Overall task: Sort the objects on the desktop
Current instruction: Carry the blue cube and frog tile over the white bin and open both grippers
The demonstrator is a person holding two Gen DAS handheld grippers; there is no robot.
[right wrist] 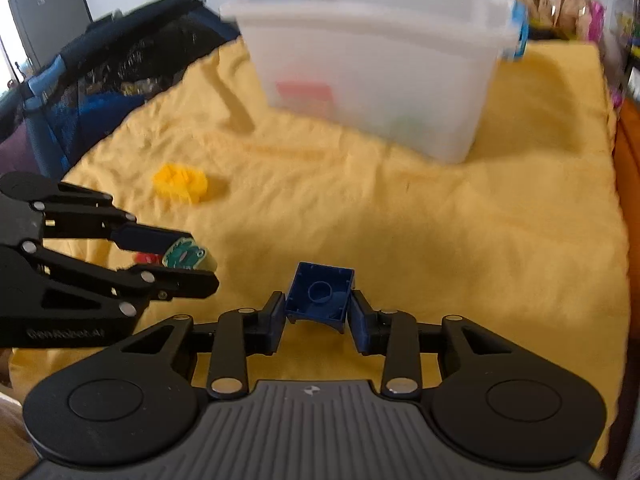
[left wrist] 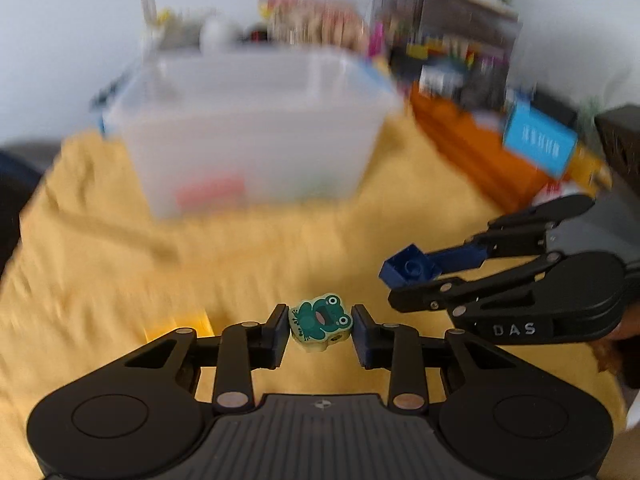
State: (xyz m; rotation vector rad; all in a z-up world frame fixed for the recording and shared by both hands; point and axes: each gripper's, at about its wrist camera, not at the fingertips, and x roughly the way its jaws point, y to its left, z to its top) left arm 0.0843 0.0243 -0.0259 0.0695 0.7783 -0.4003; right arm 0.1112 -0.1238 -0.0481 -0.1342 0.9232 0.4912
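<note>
My left gripper [left wrist: 321, 326] is shut on a small green frog block [left wrist: 321, 317], held above the yellow cloth [left wrist: 280, 248]. The right wrist view shows that gripper [right wrist: 188, 262] at the left with the frog block [right wrist: 188, 258] in its tips. My right gripper [right wrist: 319, 310] is shut on a dark blue building brick [right wrist: 320, 296], hollow underside toward the camera. The left wrist view shows the right gripper [left wrist: 404, 276] at the right, clamping the blue brick [left wrist: 408, 270]. A translucent plastic bin [left wrist: 248, 120] stands ahead on the cloth, also [right wrist: 380, 52], with coloured items inside.
A yellow brick [right wrist: 181, 183] lies on the yellow cloth [right wrist: 440, 220] left of centre. A small red piece [right wrist: 145, 258] sits behind the left gripper's fingers. A dark blue bag [right wrist: 100, 80] lies off the cloth at left. Orange furniture [left wrist: 480, 152] and cluttered shelves [left wrist: 448, 40] flank the right.
</note>
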